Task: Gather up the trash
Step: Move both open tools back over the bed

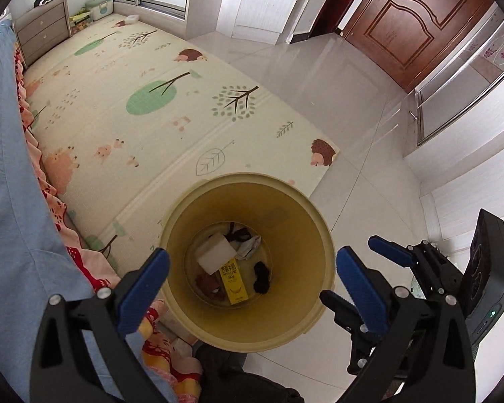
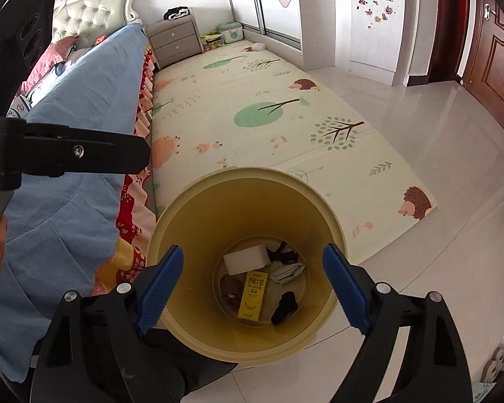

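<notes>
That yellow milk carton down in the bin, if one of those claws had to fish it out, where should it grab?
Probably across the yellow milk carton's two long edges near its upper end, coming straight down through the bin's open top. It lies flat on the bottom, long and narrow, so only its narrow width would likely fit between the fingers. The white block crowds that end, so mid-length may be safer.
</notes>
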`<state>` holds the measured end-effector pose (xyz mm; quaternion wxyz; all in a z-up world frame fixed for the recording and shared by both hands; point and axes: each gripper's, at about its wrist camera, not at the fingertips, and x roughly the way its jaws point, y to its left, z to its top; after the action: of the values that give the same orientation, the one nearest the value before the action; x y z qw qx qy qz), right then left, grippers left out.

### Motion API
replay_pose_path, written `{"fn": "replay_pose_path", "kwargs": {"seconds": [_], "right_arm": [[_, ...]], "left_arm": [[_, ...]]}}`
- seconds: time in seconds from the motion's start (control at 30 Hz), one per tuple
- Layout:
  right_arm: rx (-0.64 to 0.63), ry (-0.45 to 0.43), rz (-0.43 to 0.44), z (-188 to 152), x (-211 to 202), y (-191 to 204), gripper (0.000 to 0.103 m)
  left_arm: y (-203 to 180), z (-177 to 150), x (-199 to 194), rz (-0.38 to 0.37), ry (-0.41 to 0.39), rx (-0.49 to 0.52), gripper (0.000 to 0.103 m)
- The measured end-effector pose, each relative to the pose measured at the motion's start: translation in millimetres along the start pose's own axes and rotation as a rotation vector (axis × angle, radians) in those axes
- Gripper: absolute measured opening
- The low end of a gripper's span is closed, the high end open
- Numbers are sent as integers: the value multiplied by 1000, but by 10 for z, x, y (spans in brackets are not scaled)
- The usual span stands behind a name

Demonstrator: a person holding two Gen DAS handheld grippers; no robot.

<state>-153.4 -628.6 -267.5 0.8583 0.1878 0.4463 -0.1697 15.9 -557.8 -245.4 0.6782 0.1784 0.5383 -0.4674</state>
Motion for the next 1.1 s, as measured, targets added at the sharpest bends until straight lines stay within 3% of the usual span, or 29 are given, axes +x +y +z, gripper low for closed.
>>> {"fn": "replay_pose_path", "kwargs": {"seconds": [0.27, 0.47, 0.57, 0.87, 1.1], "right_arm": [[-11, -42, 6, 87, -224, 119, 81], [-57, -105, 50, 244, -514, 431, 81], [-98, -142, 91, 342, -670, 702, 81], [-250, -241, 293, 623, -1000, 1802, 82], [-354, -275, 457, 693, -1057, 2863, 95]], "left_arm": [[67, -16, -335, 10, -82, -34, 99], [183, -147, -854, 23, -194, -20, 99], [347, -297, -1183, 69, -251, -16, 99], [1141, -1119, -2442, 264, -479, -73, 99], [1839, -1891, -3275, 409, -594, -188, 99]]}}
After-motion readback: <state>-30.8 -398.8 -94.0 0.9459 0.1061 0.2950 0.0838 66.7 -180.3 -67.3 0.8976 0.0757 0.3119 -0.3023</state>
